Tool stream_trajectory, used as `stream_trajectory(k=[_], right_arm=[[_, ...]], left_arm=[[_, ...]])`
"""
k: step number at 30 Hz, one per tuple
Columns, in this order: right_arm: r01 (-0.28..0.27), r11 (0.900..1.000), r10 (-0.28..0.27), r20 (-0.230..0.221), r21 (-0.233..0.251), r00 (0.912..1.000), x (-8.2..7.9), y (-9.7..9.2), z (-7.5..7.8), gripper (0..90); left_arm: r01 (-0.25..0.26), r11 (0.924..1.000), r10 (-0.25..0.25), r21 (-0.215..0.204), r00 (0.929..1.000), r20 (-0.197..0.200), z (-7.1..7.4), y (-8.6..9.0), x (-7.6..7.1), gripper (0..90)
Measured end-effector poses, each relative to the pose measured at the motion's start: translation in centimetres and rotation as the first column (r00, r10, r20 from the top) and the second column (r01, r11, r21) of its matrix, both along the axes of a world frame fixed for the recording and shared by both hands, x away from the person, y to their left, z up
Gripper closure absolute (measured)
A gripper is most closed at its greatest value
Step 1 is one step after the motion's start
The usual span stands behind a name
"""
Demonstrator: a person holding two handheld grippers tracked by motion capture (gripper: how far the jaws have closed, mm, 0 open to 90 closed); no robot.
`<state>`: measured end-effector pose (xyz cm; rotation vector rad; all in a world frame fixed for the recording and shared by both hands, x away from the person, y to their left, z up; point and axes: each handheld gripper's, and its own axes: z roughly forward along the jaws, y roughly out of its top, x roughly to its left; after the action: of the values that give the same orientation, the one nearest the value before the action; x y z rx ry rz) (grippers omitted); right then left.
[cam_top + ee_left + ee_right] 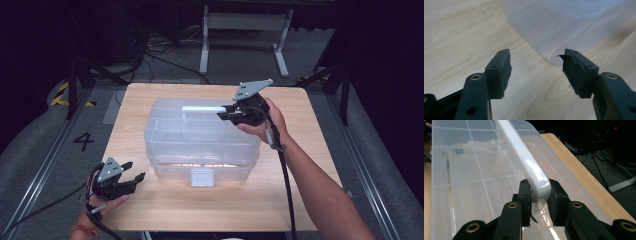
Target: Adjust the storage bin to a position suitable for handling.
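A clear plastic compartment box (200, 145) with a white handle (202, 108) stands in the middle of the wooden table (165, 205). My right gripper (223, 114) reaches in from the right, above the box. In the right gripper view its jaws (540, 202) are shut on the near end of the handle (524, 157), with the divided lid (461, 170) spreading out beyond them. My left gripper (136, 171) is held at the table's front left corner, apart from the box. Its jaws (536, 72) stand open with nothing between them, pointing at a rounded corner of the box (564, 27).
A pale latch (202, 176) sits on the box's front wall. Bare wood lies in front of the box and to either side. Beyond the table are a white stand's legs (245, 45), cables on the floor and dark tripod legs (75, 85).
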<state>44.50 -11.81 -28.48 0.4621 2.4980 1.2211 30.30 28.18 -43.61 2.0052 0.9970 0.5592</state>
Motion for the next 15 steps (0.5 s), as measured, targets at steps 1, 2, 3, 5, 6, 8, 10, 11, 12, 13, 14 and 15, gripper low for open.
stream_trajectory(k=[1,2,3,5,6,8,10,11,12,13,14,15], right_arm=[[-0.001,1.0000,0.001,-0.001,0.000,1.0000,0.1,0.0,0.0,74.7],[-0.002,1.0000,0.002,-0.002,0.000,1.0000,0.1,0.0,0.1,74.7],[-0.002,1.0000,0.002,-0.005,0.000,1.0000,0.2,0.0,0.1,74.7],[-0.003,1.0000,0.003,-0.010,-0.004,0.9999,0.3,0.0,0.2,74.6],[-0.003,0.9999,0.003,-0.012,-0.012,0.9999,0.3,0.0,0.3,74.6],[-0.001,0.9998,0.001,-0.013,-0.020,0.9999,0.4,0.1,0.4,74.5],[0.002,0.9998,-0.003,-0.016,-0.021,0.9999,0.5,0.2,0.6,74.4],[0.003,0.9998,-0.004,-0.017,-0.020,0.9999,0.5,0.2,0.6,74.4],[0.003,0.9998,-0.003,-0.018,-0.021,0.9998,0.6,0.1,0.6,74.3],[0.001,0.9998,-0.002,-0.021,-0.022,0.9998,0.6,0.2,0.7,74.3],[0.001,0.9997,-0.002,-0.021,-0.022,0.9998,0.7,0.2,0.7,74.3],[-0.001,0.9997,0.001,-0.021,-0.024,0.9998,0.7,0.2,0.7,74.3]], left_arm=[[0.003,0.9999,-0.003,-0.015,1.0000,0.008,0.3,0.0,-0.1,44.0],[0.010,0.9996,-0.009,-0.026,0.9997,0.024,0.7,-0.1,-0.2,45.4],[0.020,0.9992,-0.019,-0.035,0.9990,0.041,1.0,-0.2,-0.3,48.0],[0.036,0.9984,-0.033,-0.043,0.9976,0.061,1.3,-0.5,-0.5,56.8],[0.045,0.9980,-0.042,-0.044,0.9964,0.073,1.5,-0.6,-0.4,59.0],[0.051,0.9969,-0.045,-0.060,0.9955,0.083,1.8,-0.8,-0.3,64.4],[0.056,0.9951,-0.049,-0.082,0.9951,0.086,2.1,-1.0,-0.2,66.3],[0.061,0.9944,-0.053,-0.086,0.9944,0.091,2.2,-1.0,-0.2,69.0],[0.053,0.9939,-0.045,-0.096,0.9954,0.084,2.4,-1.2,-0.1,70.7],[0.056,0.9942,-0.047,-0.092,0.9946,0.092,2.4,-1.4,0.0,71.9],[0.063,0.9943,-0.055,-0.086,0.9944,0.091,2.6,-1.6,0.1,72.4],[0.061,0.9946,-0.054,-0.084,0.9946,0.088,2.6,-1.8,0.1,74.1]])
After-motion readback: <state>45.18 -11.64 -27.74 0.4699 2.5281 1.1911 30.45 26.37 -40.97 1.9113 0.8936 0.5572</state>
